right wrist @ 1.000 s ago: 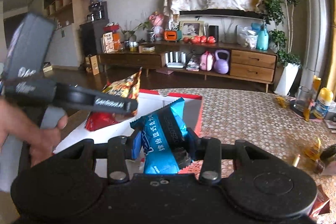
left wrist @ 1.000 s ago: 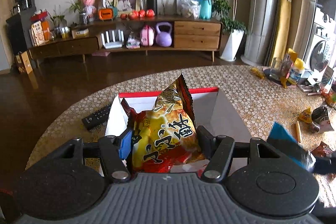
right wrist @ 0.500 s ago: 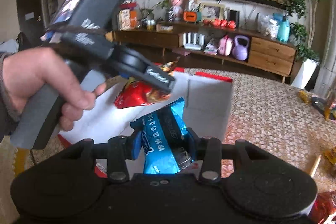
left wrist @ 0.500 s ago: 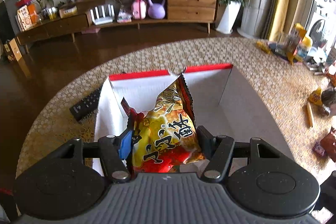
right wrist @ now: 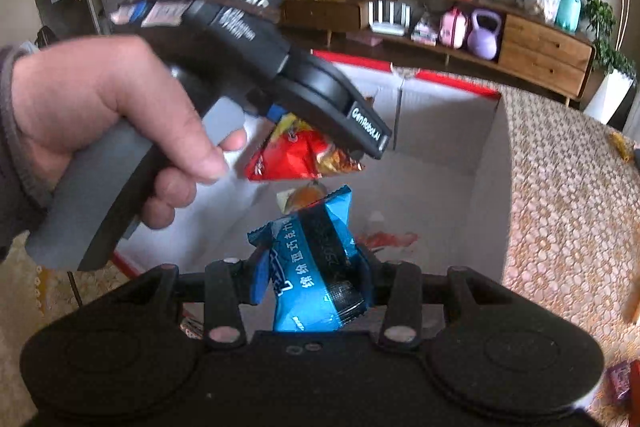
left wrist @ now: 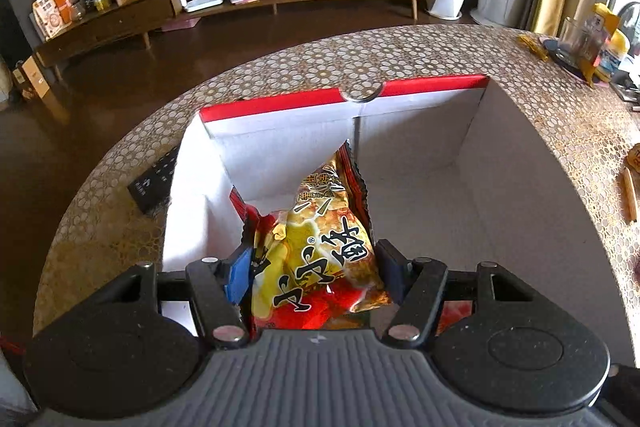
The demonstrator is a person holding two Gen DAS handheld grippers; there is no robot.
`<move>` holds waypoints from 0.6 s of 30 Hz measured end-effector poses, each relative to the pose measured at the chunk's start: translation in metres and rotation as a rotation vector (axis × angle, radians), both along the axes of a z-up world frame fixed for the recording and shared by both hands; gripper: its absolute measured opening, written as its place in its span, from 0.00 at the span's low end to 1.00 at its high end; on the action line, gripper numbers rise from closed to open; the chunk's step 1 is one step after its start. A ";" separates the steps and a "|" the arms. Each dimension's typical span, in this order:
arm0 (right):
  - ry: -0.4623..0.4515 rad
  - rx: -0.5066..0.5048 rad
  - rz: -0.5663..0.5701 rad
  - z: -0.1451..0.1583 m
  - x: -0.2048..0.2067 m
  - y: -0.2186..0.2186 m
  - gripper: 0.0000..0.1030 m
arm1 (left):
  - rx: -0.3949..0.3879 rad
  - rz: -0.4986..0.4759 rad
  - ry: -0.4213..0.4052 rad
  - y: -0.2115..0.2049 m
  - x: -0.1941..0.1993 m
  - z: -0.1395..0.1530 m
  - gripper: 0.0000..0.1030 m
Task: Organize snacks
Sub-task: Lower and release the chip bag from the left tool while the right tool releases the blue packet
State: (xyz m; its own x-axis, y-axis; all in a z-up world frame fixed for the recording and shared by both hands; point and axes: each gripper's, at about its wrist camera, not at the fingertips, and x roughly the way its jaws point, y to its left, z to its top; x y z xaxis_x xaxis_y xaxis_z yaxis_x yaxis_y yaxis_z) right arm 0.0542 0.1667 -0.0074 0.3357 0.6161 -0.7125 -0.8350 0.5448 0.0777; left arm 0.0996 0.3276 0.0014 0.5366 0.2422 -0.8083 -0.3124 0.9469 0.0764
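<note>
Between the fingers of our left gripper (left wrist: 314, 267) we see a snack bag (left wrist: 316, 259) of glossy, crinkled foil-like film that catches the light. The gripper itself looks like matt black plastic, ribbed on its top face, with small shiny metal pivot pins and blue pads. Just ahead of it the box (left wrist: 420, 99) looks like matt white cardboard inside with a smooth red rim. The table (left wrist: 400, 55) under the box wears a rough, lacy patterned cloth. Our right gripper (right wrist: 312, 277) pinches a blue packet (right wrist: 316, 267) of shiny, creased film. Left of it, our hand (right wrist: 104, 119) grips a smooth grey matt plastic handle.
</note>
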 end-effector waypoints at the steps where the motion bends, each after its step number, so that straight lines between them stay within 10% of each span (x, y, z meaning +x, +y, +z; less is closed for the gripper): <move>1: 0.004 -0.009 -0.004 -0.002 0.001 0.001 0.41 | 0.004 -0.002 0.001 -0.001 0.002 0.000 0.62; 18: 0.000 -0.014 -0.045 -0.006 0.001 0.002 0.45 | 0.017 -0.002 0.040 -0.006 0.022 -0.020 0.69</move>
State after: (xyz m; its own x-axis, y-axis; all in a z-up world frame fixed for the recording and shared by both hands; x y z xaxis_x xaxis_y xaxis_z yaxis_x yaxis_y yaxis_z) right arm 0.0551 0.1683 -0.0136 0.3628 0.5907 -0.7208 -0.8096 0.5828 0.0701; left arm 0.1221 0.3214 -0.0183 0.5048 0.2547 -0.8248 -0.3065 0.9461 0.1046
